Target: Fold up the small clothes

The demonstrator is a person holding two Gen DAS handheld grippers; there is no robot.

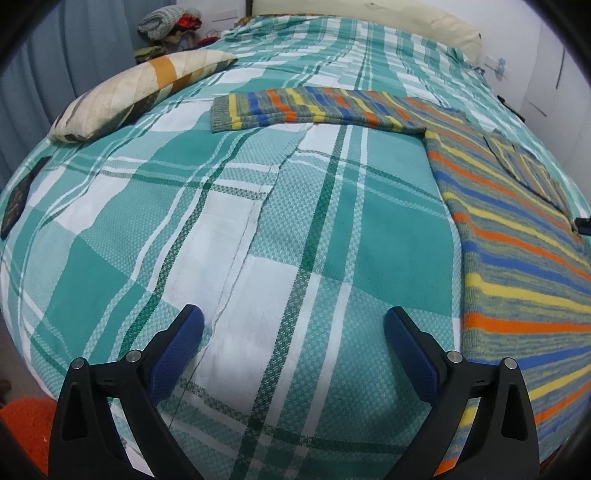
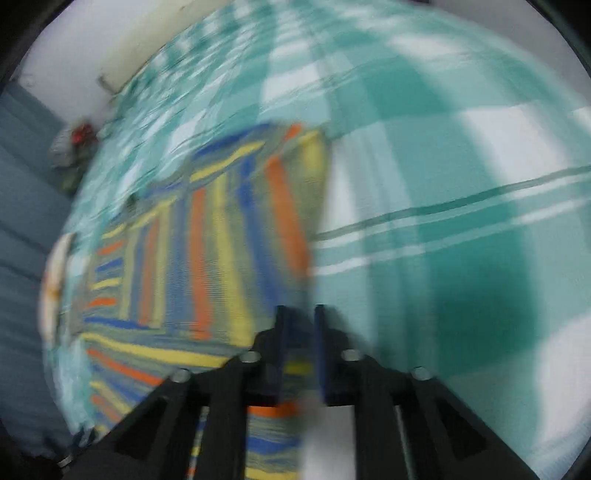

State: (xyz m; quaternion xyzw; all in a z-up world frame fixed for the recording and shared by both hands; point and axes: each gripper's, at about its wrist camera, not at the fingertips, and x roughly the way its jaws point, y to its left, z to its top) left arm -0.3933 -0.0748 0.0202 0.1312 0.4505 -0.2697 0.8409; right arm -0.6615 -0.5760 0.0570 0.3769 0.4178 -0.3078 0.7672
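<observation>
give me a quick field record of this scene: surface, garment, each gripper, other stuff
surface: bed with teal and white plaid sheet
garment: striped knit sweater, spread flat, one sleeve stretched out sideways
left gripper: open, empty, above bare sheet beside the sweater
right gripper: jaws narrowly apart at the sweater's edge; view blurred, grip unclear
other: pillow near the sleeve cuff; clothes pile off the far corner

A bed (image 1: 229, 236) fills the room, covered in a teal-and-white plaid sheet; a patchwork pillow (image 1: 133, 92) lies at its left edge; grey-blue curtains (image 1: 74, 48) hang behind; a heap of clothes (image 1: 170, 22) sits in the corner; a cream headboard (image 1: 406, 18) meets white walls (image 1: 546, 66).
</observation>
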